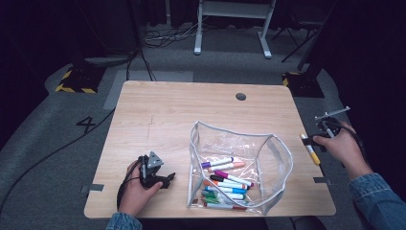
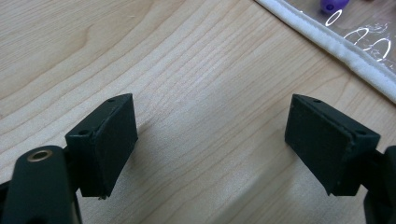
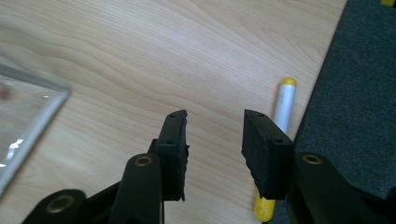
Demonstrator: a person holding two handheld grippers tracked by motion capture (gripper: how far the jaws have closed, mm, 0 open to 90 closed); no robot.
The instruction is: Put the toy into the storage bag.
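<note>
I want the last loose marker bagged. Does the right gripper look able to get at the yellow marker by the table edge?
Probably yes. The yellow marker lies alone on bare wood at the table edge, just beside the right gripper, whose jaws stand apart with nothing between them. Nothing blocks the way.

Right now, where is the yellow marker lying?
The yellow marker lies at the table's right edge in the high view, beside the right gripper and outside the clear pouch.
</note>
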